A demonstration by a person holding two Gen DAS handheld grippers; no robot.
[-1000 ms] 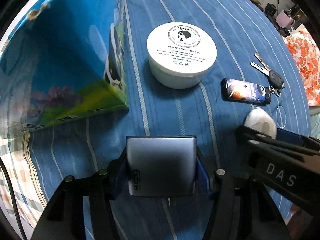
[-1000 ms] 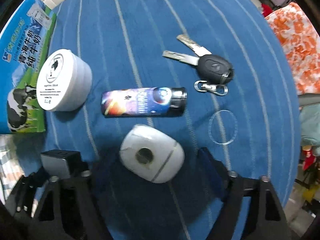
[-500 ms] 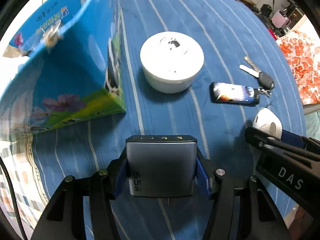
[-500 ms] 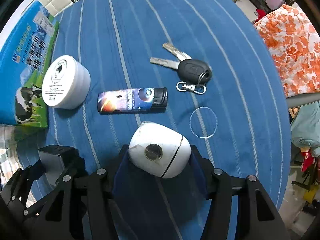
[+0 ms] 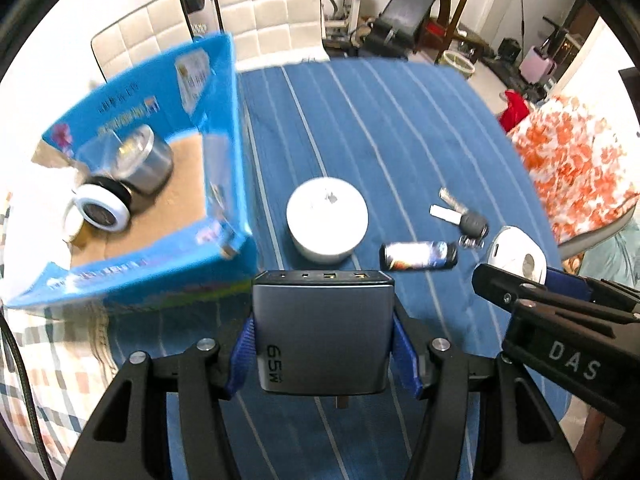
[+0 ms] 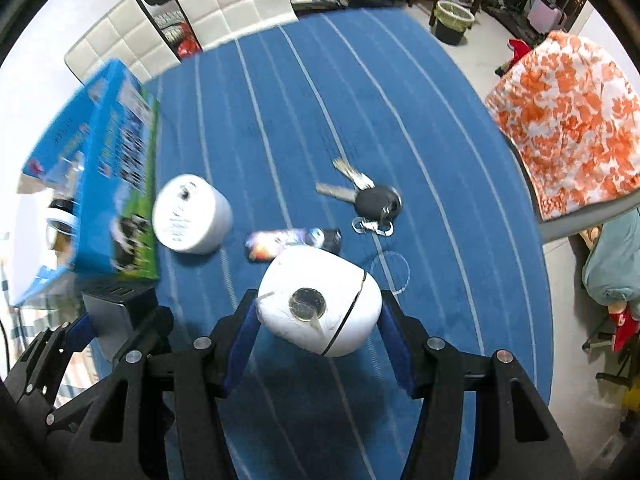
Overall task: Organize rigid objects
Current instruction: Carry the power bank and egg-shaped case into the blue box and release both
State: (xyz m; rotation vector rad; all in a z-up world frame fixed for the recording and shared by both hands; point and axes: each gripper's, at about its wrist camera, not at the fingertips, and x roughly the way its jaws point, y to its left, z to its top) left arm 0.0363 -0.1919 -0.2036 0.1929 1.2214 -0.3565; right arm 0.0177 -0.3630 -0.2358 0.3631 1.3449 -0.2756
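"65W" print on grey charger (image 5: 322, 332), "DAS" on right gripper (image 5: 516, 292)

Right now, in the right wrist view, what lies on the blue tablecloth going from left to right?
blue carton → white cream jar → printed lighter → car keys

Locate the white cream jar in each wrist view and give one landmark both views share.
Left wrist view: the white cream jar sits at centre, on the blue striped cloth, just beyond the grey charger held in the left gripper.
Right wrist view: the jar is left of centre, beside the blue carton.
Shared landmark: the car key bunch, to the jar's right in both.
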